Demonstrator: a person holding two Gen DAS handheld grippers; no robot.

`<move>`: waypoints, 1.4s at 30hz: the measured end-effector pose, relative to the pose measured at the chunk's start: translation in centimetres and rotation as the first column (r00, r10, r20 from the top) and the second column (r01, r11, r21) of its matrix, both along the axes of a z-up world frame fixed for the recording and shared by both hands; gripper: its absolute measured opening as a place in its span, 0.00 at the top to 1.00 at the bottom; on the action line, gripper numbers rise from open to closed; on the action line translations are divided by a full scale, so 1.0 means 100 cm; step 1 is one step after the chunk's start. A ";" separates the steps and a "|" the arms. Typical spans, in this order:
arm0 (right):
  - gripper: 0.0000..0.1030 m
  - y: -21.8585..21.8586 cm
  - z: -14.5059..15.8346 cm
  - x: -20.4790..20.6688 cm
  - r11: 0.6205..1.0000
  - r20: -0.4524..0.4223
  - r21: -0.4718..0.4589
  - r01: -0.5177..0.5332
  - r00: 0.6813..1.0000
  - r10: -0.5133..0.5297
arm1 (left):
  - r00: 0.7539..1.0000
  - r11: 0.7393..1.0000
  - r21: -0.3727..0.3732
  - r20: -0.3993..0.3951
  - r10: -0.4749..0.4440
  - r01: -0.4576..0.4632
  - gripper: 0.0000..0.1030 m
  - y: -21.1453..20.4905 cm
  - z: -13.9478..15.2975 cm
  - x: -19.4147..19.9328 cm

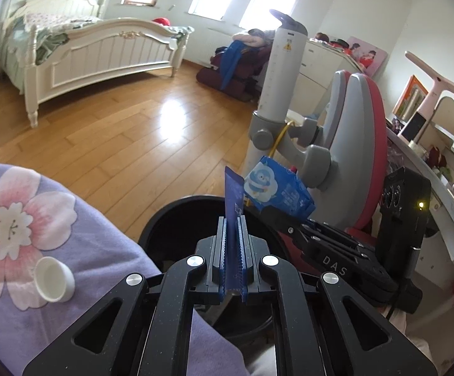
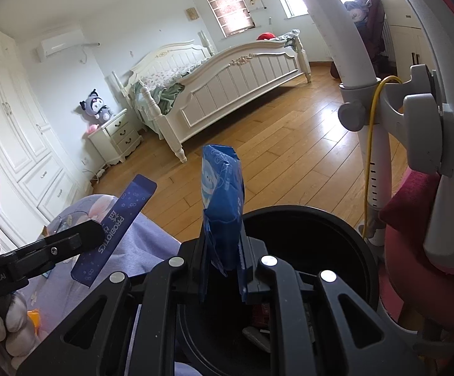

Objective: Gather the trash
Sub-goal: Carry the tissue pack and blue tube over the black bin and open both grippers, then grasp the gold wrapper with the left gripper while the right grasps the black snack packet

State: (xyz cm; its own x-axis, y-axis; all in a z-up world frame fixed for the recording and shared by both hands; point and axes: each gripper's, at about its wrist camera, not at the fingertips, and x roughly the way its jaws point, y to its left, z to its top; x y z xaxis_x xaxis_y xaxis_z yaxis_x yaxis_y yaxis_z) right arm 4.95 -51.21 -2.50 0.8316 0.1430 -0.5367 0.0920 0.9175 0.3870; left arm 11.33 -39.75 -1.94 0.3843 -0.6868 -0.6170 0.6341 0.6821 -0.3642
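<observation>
Clamped edge-on in the left tool (image 1: 233, 244), a probiotics sachet (image 1: 234, 197) hung above the black bin (image 2: 336, 228); the right tool (image 2: 224, 257) pinched a blue pouch (image 2: 224, 188) alongside, both positioned for dropping.

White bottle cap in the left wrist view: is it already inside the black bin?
No, the white bottle cap lies on the purple flowered fabric, left of the black bin.

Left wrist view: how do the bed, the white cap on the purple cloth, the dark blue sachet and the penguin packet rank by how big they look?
1. bed
2. penguin packet
3. dark blue sachet: close to the packet, unsure
4. white cap

Nearness to the camera skews all of this.
</observation>
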 end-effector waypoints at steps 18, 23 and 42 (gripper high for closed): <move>0.86 -0.013 -0.003 -0.005 1.000 -0.023 -0.019 0.025 0.999 -0.025 | 0.999 0.999 0.002 -0.023 -0.032 0.032 0.93 -0.026 -0.007 0.003; 0.85 -0.010 0.000 -0.004 0.999 -0.027 -0.034 0.023 0.999 -0.024 | 0.999 0.999 -0.010 -0.025 -0.030 0.030 0.93 -0.026 -0.004 0.003; 0.36 0.039 0.027 -0.020 0.996 -0.032 -0.092 0.018 0.999 -0.021 | 0.988 0.989 -0.007 0.011 0.151 -0.151 0.23 0.070 0.032 -0.010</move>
